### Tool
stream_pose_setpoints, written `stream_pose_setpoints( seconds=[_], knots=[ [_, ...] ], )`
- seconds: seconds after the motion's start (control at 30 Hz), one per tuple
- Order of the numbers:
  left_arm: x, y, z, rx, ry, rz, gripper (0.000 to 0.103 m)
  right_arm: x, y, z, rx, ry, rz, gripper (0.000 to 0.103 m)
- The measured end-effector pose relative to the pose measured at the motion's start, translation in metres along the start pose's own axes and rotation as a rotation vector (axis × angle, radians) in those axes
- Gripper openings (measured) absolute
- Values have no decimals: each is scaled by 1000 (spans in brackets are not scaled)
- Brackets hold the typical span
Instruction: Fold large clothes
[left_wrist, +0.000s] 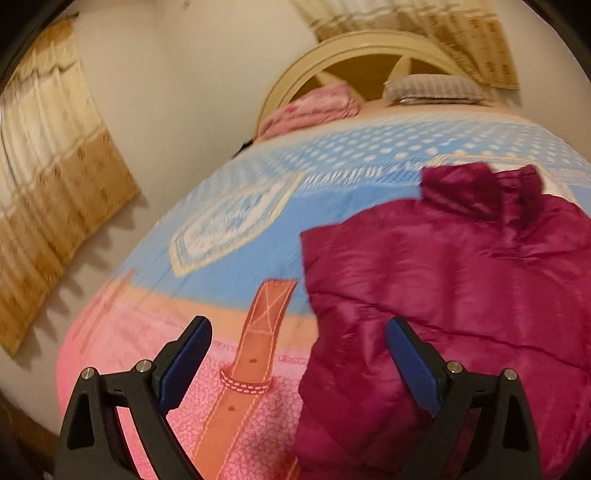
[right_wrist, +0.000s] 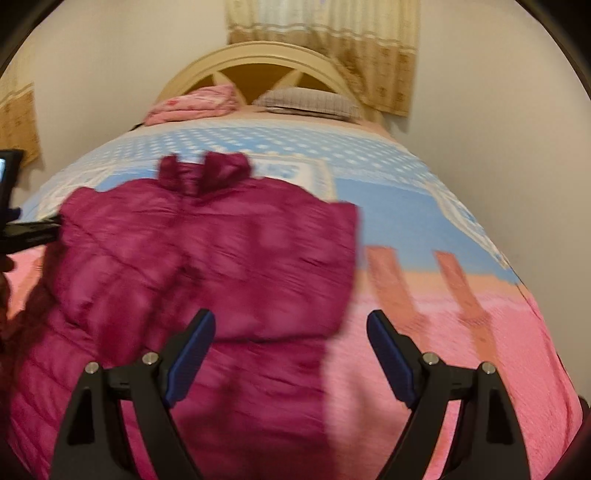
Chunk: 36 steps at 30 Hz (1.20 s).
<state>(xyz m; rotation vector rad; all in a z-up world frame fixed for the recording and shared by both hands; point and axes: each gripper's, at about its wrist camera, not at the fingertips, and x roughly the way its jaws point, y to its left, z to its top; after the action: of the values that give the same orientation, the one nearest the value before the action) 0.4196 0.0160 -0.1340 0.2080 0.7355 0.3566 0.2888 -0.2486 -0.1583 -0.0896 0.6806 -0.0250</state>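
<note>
A magenta quilted jacket (left_wrist: 443, 280) lies on the bed, collar toward the headboard, with one side folded over its body. In the left wrist view my left gripper (left_wrist: 299, 328) hangs above the jacket's left edge, jaws wide apart and nothing between the blue pads. The right wrist view shows the same jacket (right_wrist: 207, 258) spread left of centre. My right gripper (right_wrist: 290, 325) hovers over its lower right edge, open, the pads clear of the cloth. The left gripper's black body (right_wrist: 26, 229) shows at the jacket's far left side.
The bed carries a blue and pink printed cover (left_wrist: 236, 229) with a brown belt pattern. A pink folded blanket (right_wrist: 192, 105) and a grey pillow (right_wrist: 310, 103) lie by the cream headboard (right_wrist: 258, 55). Curtains (left_wrist: 48, 177) hang on the walls beside the bed.
</note>
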Motion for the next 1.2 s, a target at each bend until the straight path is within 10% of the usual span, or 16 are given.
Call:
stream_pose_setpoints(
  seconds=[0.27,1.2],
  knots=[
    [11,-29,-16,21,16,-71,96,46,75,12,-65,90,147,38],
    [46,-31,-34,-8,130,-188,101,82,72,-12,-74,122,88,37]
  ],
)
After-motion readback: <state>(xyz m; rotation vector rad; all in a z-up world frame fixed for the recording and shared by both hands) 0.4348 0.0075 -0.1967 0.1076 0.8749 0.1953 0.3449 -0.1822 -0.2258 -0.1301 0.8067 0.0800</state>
